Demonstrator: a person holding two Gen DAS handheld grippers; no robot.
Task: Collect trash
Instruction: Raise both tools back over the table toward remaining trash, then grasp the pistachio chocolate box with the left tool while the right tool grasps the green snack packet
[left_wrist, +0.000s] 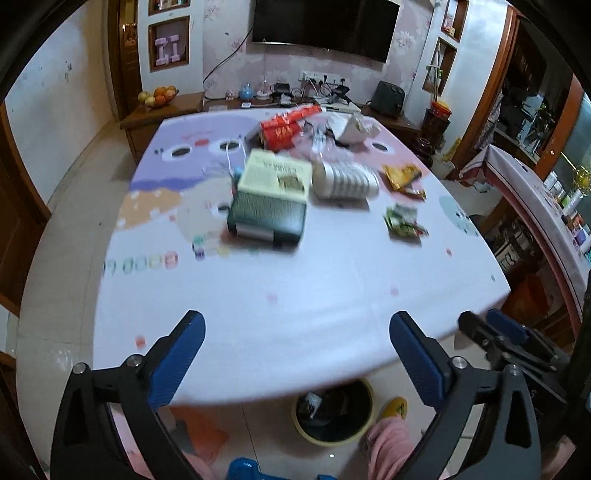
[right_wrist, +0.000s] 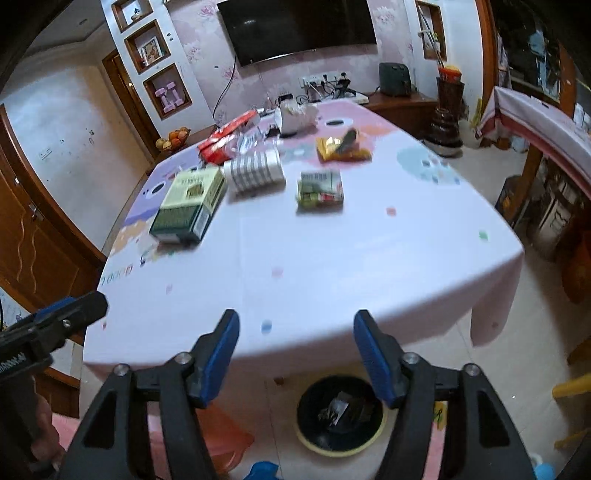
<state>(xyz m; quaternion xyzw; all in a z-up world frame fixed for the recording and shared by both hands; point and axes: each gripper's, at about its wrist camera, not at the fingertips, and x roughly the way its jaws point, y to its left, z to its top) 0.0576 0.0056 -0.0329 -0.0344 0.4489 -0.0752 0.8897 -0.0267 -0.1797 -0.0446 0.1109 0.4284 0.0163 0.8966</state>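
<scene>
Both tongs, L (left_wrist: 297, 354) & R (right_wrist: 295, 354), released w/ nothing between; green wrapper (right_wrist: 320, 186) lies well beyond on table (right_wrist: 332, 266).

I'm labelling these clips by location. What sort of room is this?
Most likely a home living or dining room: a wall-mounted television, a fruit bowl on a wooden sideboard, and a table with a patterned cloth holding packets and boxes.

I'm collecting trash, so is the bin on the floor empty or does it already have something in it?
Not empty. The bin holds some dark crumpled wrappers at its bottom, seen from both wrist views; it is far from full.
</scene>
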